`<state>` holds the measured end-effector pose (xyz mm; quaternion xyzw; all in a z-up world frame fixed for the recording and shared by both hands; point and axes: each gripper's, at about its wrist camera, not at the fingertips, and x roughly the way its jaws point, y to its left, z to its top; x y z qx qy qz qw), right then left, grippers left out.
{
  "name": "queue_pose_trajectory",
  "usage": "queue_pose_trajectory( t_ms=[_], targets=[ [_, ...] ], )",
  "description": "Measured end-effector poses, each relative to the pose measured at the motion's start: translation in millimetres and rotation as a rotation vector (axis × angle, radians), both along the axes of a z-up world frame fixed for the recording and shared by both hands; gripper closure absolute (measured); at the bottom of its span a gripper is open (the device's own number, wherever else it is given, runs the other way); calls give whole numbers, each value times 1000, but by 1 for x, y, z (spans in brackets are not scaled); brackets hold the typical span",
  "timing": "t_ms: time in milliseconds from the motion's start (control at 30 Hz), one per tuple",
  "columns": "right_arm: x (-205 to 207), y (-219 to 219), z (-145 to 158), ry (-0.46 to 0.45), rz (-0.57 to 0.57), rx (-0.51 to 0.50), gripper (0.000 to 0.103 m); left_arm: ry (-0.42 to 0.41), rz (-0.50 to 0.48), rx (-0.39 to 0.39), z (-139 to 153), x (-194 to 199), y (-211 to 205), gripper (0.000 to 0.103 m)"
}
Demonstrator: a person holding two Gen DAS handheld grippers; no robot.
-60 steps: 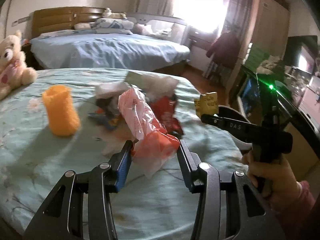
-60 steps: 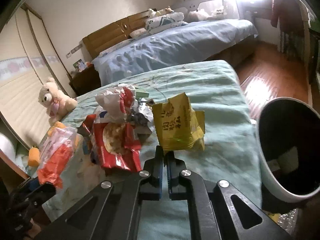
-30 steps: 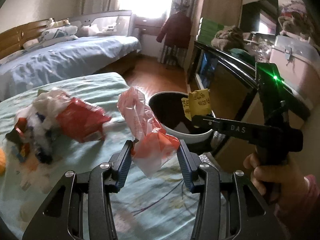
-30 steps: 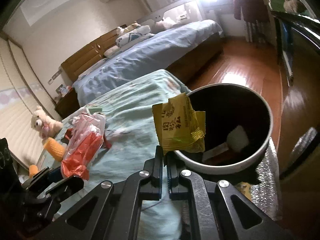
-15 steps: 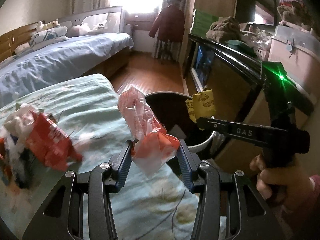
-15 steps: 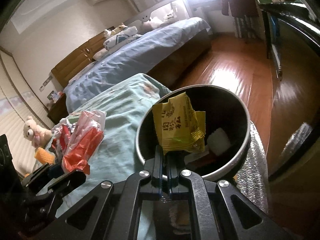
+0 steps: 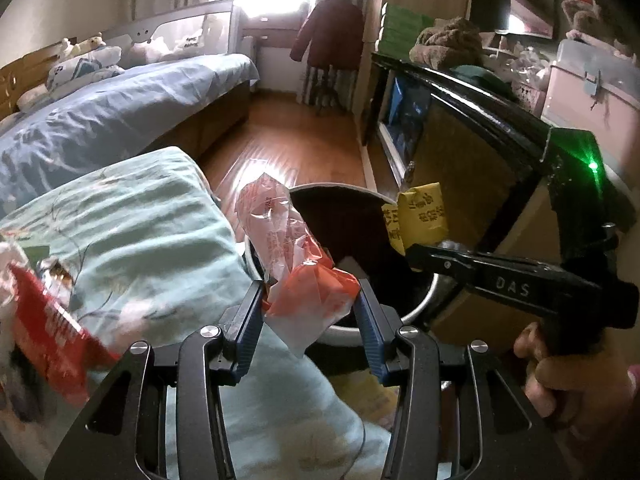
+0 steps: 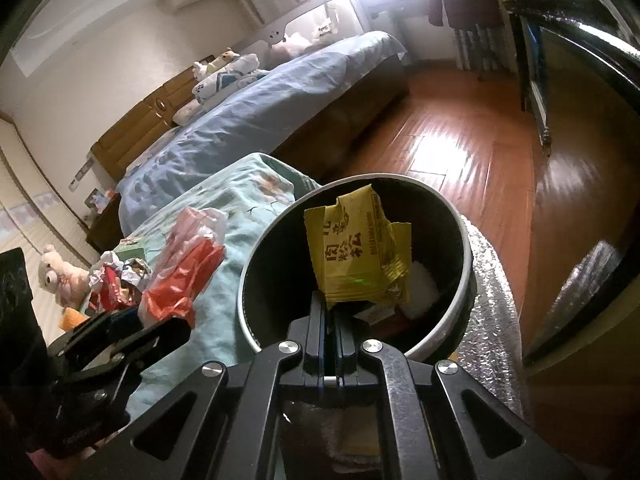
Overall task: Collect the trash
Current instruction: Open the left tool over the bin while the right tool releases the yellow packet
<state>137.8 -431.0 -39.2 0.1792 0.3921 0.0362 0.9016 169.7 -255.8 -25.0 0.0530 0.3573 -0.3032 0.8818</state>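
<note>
My left gripper (image 7: 310, 304) is shut on an orange and clear plastic bag (image 7: 296, 252), held at the near rim of the round black trash bin (image 7: 352, 216). My right gripper (image 8: 330, 304) is shut on a crumpled yellow wrapper (image 8: 360, 256) and holds it over the bin's opening (image 8: 460, 240). The bin holds some white and red trash at its bottom. The right gripper and yellow wrapper (image 7: 420, 214) also show in the left wrist view, over the bin's right rim. The bag (image 8: 184, 268) shows left of the bin in the right wrist view.
A pile of wrappers (image 8: 118, 280) lies on the teal-covered table (image 7: 132, 220), with a red wrapper (image 7: 48, 328) near my left gripper. A blue bed (image 8: 256, 120), wooden floor (image 8: 472, 148), a dark cabinet (image 7: 460, 140) and a teddy bear (image 8: 56, 276) surround it.
Both grippers swung from the table toward the bin and closed in on it. The yellow wrapper is now over the bin's opening and the bag is at its rim. Both stay shut.
</note>
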Motion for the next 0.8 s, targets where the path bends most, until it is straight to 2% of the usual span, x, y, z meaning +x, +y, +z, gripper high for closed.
queue_pose_trajectory(
  t_ms=[367, 567, 667, 800],
  targets=[
    [9, -7, 0, 11, -9, -8, 100, 16, -10, 29, -5, 17, -19, 58],
    [12, -10, -1, 21, -13, 8, 94, 13, -16, 36, -3, 18, -23, 48],
    [12, -13, -2, 27, -29, 25, 85, 11, -6, 37, -2, 17, -22, 42],
    [10, -14, -1, 20, -40, 42, 52, 20, 23, 32, -3, 17, -14, 30]
  ],
)
